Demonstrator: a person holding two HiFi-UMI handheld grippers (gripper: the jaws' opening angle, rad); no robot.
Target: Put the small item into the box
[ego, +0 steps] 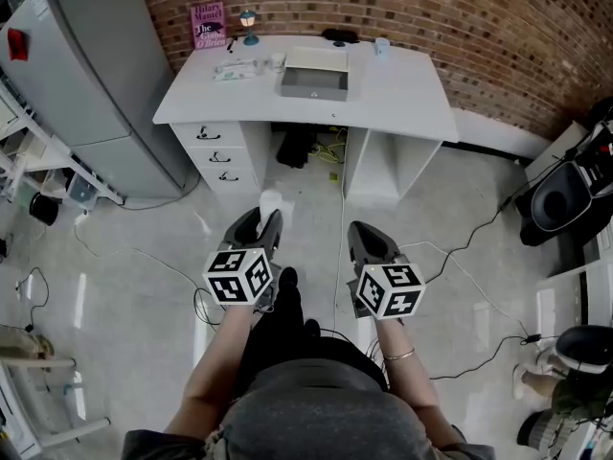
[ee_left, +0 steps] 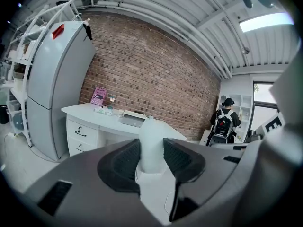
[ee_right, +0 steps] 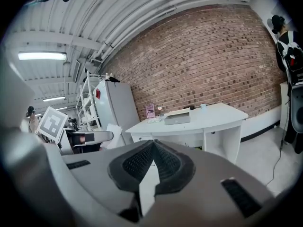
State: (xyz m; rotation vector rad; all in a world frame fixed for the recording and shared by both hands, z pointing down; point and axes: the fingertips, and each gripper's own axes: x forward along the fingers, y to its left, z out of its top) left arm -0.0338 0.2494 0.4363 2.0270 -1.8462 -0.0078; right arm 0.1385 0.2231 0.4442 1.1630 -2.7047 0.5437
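Observation:
My left gripper [ego: 261,226] is shut on a small white bottle-like item [ego: 271,202], which stands up between its black pads [ee_left: 177,157] in the left gripper view [ee_left: 151,143]. To its right, my right gripper [ego: 360,235] is shut with nothing between its jaws [ee_right: 152,162]. Both grippers hang over the floor, well short of the white desk [ego: 402,103]. On the desk top stands the grey open box [ego: 314,75], also visible as a box [ee_left: 132,120] in the left gripper view and a box [ee_right: 178,117] in the right gripper view.
A grey fridge [ego: 105,75] stands left of the desk. A pink book [ego: 208,25], a small cup [ego: 382,45] and papers [ego: 239,68] lie on the desk. Cables [ego: 460,247] trail over the floor. A black chair [ego: 565,199] is at the right. A person with a backpack [ee_left: 223,124] stands far off.

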